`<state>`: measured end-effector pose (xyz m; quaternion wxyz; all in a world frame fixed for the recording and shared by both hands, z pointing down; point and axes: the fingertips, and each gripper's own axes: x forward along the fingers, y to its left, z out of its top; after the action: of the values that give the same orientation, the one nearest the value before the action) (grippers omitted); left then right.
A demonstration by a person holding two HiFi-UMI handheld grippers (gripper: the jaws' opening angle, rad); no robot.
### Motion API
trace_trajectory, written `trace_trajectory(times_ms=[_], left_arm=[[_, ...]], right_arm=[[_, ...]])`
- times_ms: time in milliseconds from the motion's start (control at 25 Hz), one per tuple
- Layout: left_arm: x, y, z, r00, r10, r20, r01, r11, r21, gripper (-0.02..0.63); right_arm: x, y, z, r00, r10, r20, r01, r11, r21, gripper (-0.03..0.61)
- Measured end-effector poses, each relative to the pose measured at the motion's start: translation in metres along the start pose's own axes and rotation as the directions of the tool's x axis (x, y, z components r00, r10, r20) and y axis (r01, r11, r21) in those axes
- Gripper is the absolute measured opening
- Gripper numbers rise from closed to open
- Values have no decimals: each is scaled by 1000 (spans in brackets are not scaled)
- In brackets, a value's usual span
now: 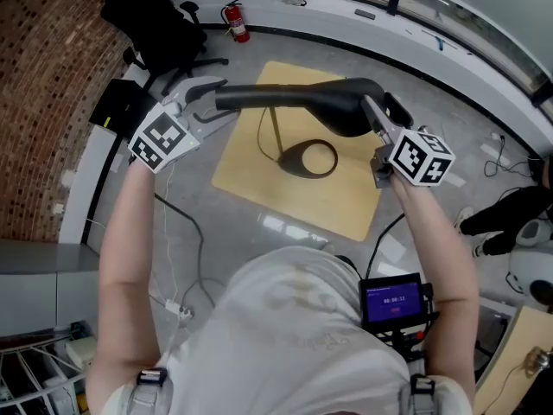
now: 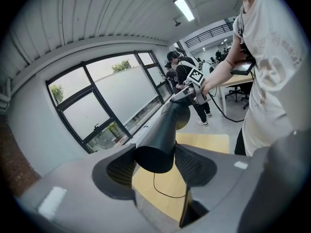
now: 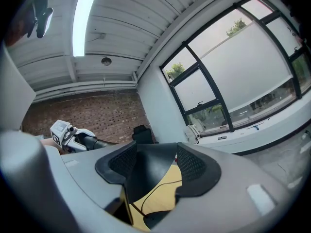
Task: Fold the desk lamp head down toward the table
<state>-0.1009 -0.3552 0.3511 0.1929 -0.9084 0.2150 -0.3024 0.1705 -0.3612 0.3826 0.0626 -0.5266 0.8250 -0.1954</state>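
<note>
The shirt (image 1: 294, 318) fills the near edge. The black lamp (image 1: 302, 98) stretches above the tabletop (image 1: 251, 188), with its base near the tabletop's middle. The left gripper (image 1: 210, 93) clamps the lamp's tube end, and the right gripper (image 1: 378, 115) clamps its head. A waist screen (image 1: 394, 300) shows digits too small to read.

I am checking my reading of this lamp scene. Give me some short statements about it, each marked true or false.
1. The right gripper grips the black desk lamp. True.
2. The left gripper has empty jaws. False: the lamp's tube end is clamped between them.
3. The lamp base rests on a wooden table. True.
4. The fire extinguisher stands on that table. False: it stands on the floor by the wall.
</note>
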Motion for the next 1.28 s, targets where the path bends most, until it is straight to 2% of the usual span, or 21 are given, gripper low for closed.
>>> trace_trajectory(times_ms=[760, 1040, 1280], left_arm=[[-3, 5, 23, 994, 24, -107, -12, 994, 109, 264], [5, 6, 35, 988, 15, -152, 11, 986, 167, 272], [10, 5, 44, 983, 8, -183, 30, 978, 206, 275]], right_arm=[[19, -10, -55, 990, 118, -76, -106, 983, 151, 275], [28, -16, -77, 980, 168, -104, -143, 967, 210, 273], [34, -20, -94, 971, 221, -94, -185, 938, 292, 275]])
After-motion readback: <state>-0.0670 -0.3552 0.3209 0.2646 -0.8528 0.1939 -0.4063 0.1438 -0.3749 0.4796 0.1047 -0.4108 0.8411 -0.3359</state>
